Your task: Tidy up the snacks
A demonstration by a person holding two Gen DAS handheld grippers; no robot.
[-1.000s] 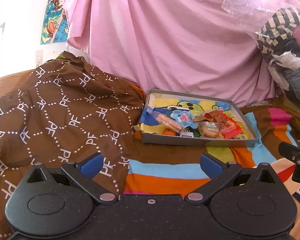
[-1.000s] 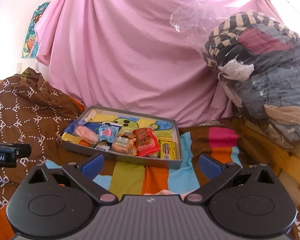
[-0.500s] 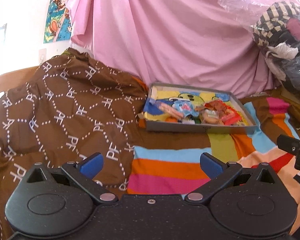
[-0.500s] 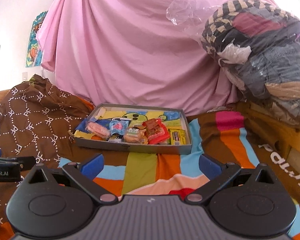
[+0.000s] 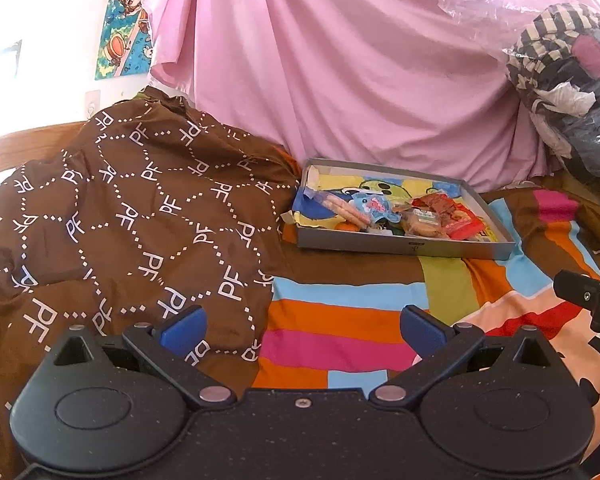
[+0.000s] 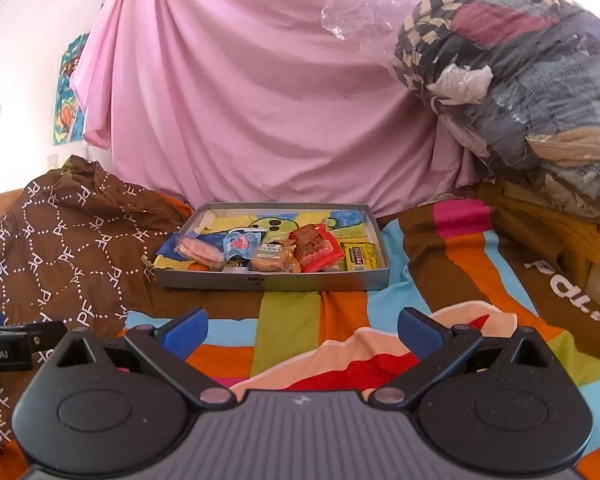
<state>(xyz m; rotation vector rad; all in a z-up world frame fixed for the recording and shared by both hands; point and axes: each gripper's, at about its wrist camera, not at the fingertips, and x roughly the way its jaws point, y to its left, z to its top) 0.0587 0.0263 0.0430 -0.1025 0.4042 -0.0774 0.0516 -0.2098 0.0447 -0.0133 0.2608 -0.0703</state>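
Both grippers are just hanging over the bed with nothing in them. The left gripper [image 5: 302, 322] has its blue-tipped fingers [image 5: 183, 325] spread wide, with only the striped blanket [image 5: 340, 320] showing in the gap. Same deal on the right gripper [image 6: 302, 326], fingers [image 6: 418, 330] wide apart and empty.

The snacks are all in a shallow grey tray [image 6: 276, 281] sitting on the blanket, well ahead of both sets of fingers and roughly centred beyond the right pair, a bit right of centre beyond the left pair. Inside there's a pink wafer pack [image 6: 200, 249], a light blue packet [image 6: 240, 242], a clear-wrapped cookie [image 6: 270, 262], a red packet [image 6: 316, 246] and a yellow packet [image 6: 360, 256] at the right end. A brown patterned cloth [image 5: 132, 216] is bunched up off to the left of the tray, and a pink sheet [image 6: 260, 100] hangs behind it.
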